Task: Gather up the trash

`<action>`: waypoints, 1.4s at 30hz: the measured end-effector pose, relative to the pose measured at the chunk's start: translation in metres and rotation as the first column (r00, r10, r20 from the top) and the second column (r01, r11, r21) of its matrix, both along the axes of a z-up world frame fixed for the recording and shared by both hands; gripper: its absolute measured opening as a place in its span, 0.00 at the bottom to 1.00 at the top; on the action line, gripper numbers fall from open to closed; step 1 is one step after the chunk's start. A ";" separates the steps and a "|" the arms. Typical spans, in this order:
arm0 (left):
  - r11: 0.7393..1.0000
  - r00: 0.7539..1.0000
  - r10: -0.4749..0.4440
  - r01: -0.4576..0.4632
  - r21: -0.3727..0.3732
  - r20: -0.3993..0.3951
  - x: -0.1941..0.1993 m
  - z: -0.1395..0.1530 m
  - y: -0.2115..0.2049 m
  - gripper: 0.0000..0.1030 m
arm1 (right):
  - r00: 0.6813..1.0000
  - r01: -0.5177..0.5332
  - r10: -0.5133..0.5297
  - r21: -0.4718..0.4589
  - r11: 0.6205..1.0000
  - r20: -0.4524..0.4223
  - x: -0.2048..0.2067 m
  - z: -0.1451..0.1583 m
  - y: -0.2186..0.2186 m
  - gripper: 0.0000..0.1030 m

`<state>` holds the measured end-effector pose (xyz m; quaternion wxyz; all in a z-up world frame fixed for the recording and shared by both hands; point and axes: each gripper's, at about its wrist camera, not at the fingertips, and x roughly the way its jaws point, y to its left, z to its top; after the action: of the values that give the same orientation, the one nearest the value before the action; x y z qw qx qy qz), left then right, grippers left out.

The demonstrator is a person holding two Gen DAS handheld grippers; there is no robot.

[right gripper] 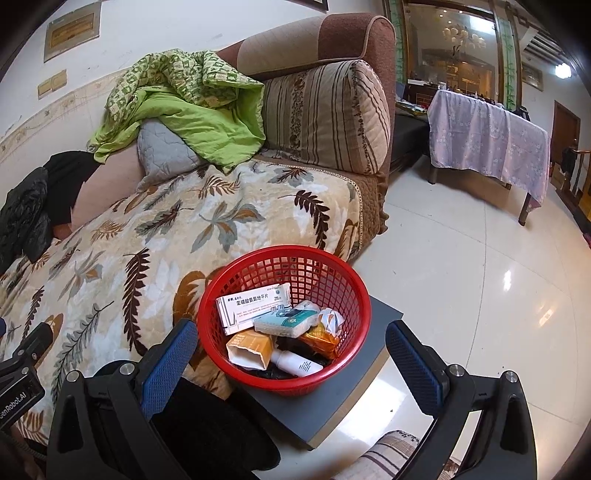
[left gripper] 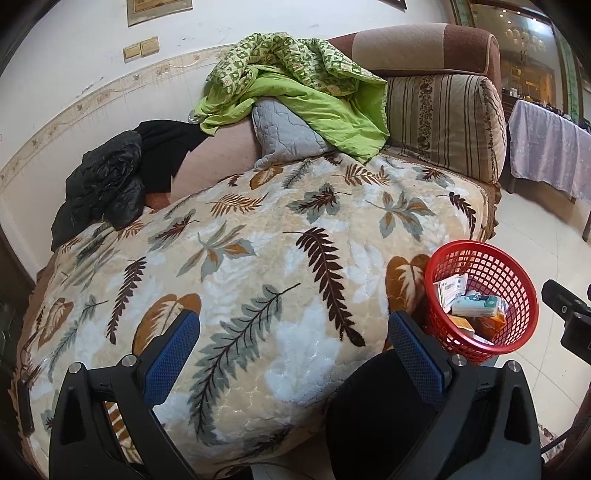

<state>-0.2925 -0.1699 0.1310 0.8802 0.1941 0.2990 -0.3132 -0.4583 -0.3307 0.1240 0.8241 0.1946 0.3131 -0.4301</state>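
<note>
The white medicine box (right gripper: 255,304) reads "苯磺酸氨氯地平片", seemingly "28片"; the left claw (right gripper: 16,384) housing shows "enRobot.AI".

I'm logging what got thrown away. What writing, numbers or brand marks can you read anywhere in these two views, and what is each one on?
"苯磺酸氨氯地平片": white medicine box in the red basket.
"28片": same box, right end.
"enRobot.AI": cut off at the frame edge, on the left gripper's black body, seen from the right wrist.
Too small or blurred: the box's fine print, the white bottle, the tissue pack, the wall plaque.
</note>
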 end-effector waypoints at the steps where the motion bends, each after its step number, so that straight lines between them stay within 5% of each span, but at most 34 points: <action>1: 1.000 1.000 -0.002 0.002 0.000 -0.001 0.000 0.000 0.000 0.99 | 1.000 -0.001 0.001 -0.002 1.000 -0.001 0.000 0.000 0.000 1.00; 42: 0.998 0.998 -0.057 0.057 -0.040 -0.001 -0.006 0.007 0.001 0.99 | 0.999 -0.040 0.037 -0.109 0.993 -0.032 0.006 0.013 0.025 1.00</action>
<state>-0.2983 -0.1686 0.1379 0.8744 0.1847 0.2880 -0.3442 -0.4521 -0.3061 0.1369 0.8368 0.1366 0.3052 -0.4334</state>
